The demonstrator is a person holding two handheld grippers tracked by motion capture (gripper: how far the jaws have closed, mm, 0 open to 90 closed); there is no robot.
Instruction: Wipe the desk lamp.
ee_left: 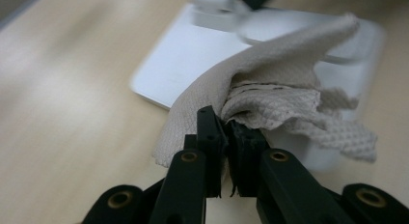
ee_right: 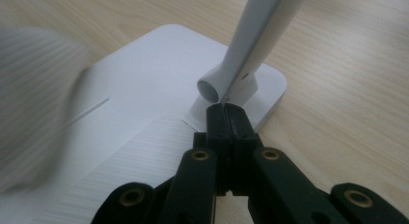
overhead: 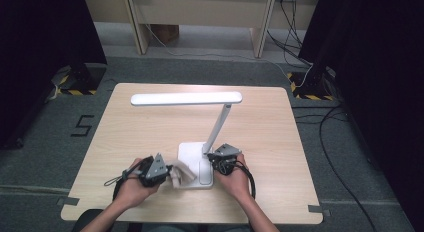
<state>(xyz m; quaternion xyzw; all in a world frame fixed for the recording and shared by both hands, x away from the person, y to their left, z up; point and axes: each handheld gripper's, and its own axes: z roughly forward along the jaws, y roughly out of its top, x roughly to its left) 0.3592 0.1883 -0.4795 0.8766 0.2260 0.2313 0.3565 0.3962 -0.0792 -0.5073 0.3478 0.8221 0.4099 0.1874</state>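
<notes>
Presently my left gripper (ee_left: 226, 137) pinches a folded paper towel (ee_left: 270, 93) over the near-left part of the white desk lamp's base (overhead: 192, 154). My right gripper (ee_right: 225, 119), jaws pressed together, rests against the lamp's hinge (ee_right: 217, 86). Wiping appears underway; arm and head look untouched.

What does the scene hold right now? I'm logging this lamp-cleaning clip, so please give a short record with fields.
work: wiping a white desk lamp's base
lamp: upright on the wooden table, head level, stem tilted
base: white, flat, near the table's front edge
cloth: beige, crumpled, over the base
left gripper: jaws shut on the cloth
right gripper: jaws shut, at the hinge of the stem
</notes>
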